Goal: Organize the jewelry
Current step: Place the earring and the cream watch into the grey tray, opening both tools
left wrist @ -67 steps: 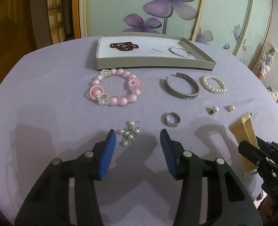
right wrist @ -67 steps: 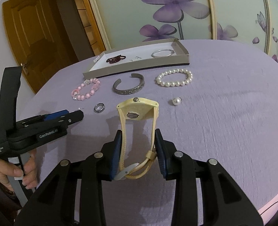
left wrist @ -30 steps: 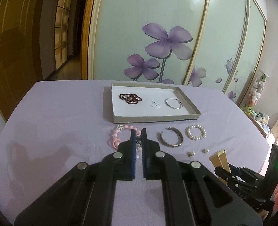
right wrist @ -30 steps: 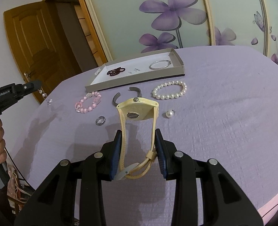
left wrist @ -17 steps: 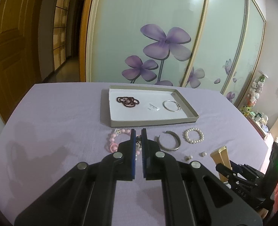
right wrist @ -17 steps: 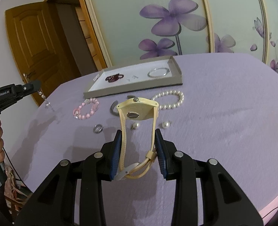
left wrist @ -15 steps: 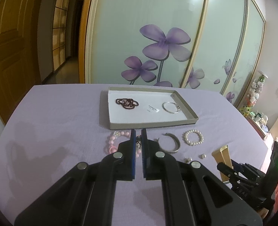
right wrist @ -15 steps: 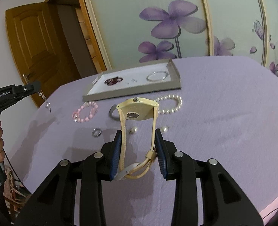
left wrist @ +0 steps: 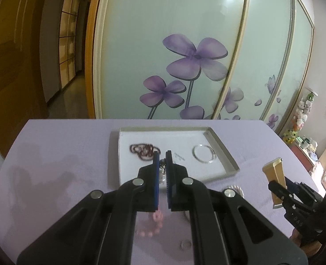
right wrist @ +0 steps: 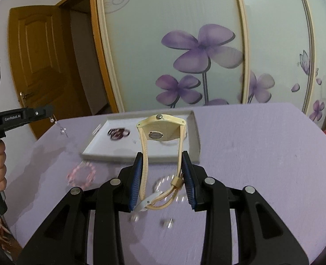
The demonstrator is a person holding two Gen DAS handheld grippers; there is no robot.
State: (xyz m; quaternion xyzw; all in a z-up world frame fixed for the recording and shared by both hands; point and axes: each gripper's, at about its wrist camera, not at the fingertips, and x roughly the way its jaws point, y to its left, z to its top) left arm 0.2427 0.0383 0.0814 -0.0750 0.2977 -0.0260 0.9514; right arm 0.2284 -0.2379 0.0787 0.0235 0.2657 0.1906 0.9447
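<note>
My left gripper (left wrist: 162,158) is shut on a pearl cluster earring (left wrist: 162,172), held in the air over the near part of the white tray (left wrist: 221,146). The earring dangles from the left gripper in the right wrist view (right wrist: 62,130). My right gripper (right wrist: 161,159) is shut on a cream watch (right wrist: 160,130), held above the table in front of the tray (right wrist: 196,141). The watch also shows in the left wrist view (left wrist: 273,172). In the tray lie a dark red bead bracelet (left wrist: 144,150), a silver bangle (left wrist: 203,153) and small studs (left wrist: 179,157).
On the purple tablecloth (left wrist: 52,154) lie a pink bead bracelet (right wrist: 81,174), a pearl bracelet (right wrist: 165,182), a silver ring (left wrist: 185,244) and two pearl studs (right wrist: 168,223). A floral glass wardrobe stands behind the table; a wooden door is at the left.
Both grippers have moved forward toward the tray with their loads. The loose jewelry on the cloth now lies under and behind the fingers.
</note>
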